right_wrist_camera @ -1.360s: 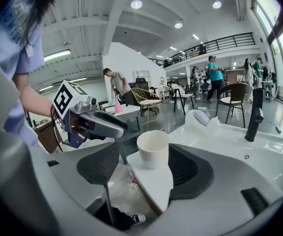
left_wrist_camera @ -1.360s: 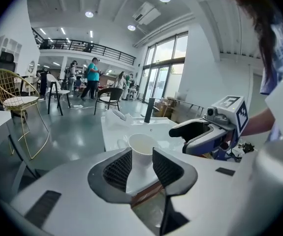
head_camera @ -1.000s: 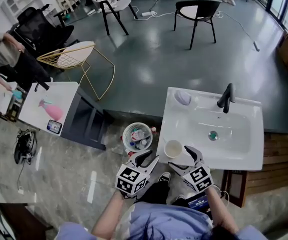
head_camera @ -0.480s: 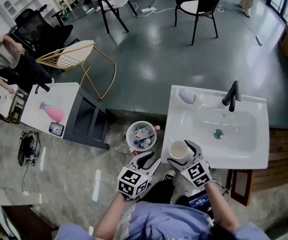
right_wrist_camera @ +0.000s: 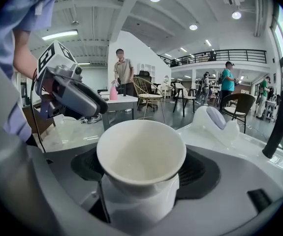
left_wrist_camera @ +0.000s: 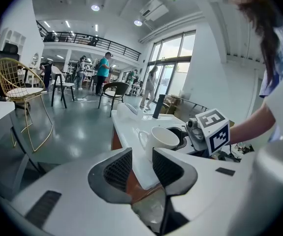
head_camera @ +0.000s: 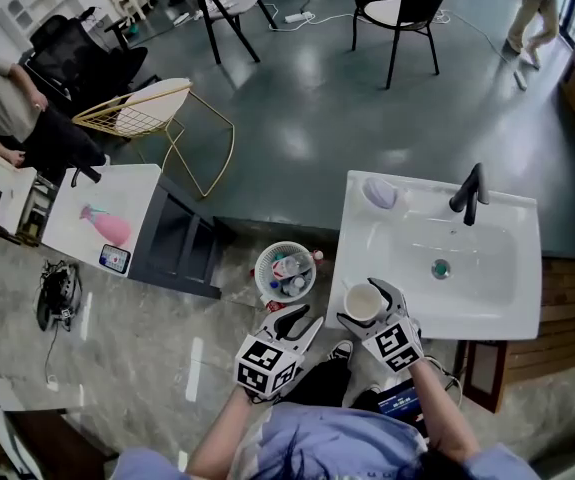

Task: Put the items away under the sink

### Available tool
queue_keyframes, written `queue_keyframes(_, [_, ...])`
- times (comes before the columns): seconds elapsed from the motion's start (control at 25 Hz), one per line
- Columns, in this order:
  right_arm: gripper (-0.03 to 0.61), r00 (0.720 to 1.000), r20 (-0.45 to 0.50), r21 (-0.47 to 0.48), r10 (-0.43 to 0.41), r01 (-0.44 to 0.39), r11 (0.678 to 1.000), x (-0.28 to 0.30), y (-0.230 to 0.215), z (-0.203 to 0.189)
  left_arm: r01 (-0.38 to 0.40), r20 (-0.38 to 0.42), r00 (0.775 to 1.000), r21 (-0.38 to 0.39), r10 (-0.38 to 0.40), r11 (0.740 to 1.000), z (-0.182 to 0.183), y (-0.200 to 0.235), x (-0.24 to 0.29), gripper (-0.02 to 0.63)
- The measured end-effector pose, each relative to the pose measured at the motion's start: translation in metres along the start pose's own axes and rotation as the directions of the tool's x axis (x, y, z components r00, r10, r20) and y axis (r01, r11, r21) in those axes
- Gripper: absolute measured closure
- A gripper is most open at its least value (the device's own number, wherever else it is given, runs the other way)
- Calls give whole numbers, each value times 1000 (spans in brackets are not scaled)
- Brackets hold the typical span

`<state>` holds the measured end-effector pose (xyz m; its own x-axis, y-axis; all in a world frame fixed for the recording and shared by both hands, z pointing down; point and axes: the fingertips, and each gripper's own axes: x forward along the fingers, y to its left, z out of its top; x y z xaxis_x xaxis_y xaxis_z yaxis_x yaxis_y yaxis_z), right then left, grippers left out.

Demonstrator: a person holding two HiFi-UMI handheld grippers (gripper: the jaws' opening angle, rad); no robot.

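A white mug point(head_camera: 364, 303) stands on the front left corner of the white sink counter point(head_camera: 487, 313). My right gripper point(head_camera: 370, 305) reaches around it, and the mug point(right_wrist_camera: 141, 154) fills the space between the two dark pads. Its jaws have just been opening and stand wide, and I see no pad pressing on the mug. My left gripper point(head_camera: 297, 318) hovers just left of the counter, off its edge. The jaws of the left gripper point(left_wrist_camera: 142, 167) are a little apart with nothing between them, and the mug point(left_wrist_camera: 158, 140) lies beyond them.
A black tap point(head_camera: 467, 193) and a pale soap holder point(head_camera: 379, 192) stand at the back of the sink. A white basket point(head_camera: 285, 271) of small items sits on the floor left of the sink. Further left are a white table with a pink bottle point(head_camera: 102, 223) and a gold wire chair point(head_camera: 157, 113).
My right gripper has moved forward and down so that the mug now stands between its jaws. The left gripper has stayed put.
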<state>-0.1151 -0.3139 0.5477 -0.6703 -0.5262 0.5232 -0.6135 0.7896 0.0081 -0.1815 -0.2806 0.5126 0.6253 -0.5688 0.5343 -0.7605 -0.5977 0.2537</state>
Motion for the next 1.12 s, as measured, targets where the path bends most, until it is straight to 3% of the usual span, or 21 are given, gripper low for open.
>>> queue_keyframes(0.56, [164,995,-42,125,-91,96,988,-9,-5,-8,9,-2,1000,13,-9,1000,1,2,2,488])
queue_keyframes(0.8, [164,994,-41,207,-106,112,972,-19,-7,-10,43,2,999,24,-43,999,7,-4,10,489])
queue_keyframes(1.12, [164,983,-9,270,-184,180,946,-44,-22,14,102,0,995,68,-103,992,26,-16,18,489])
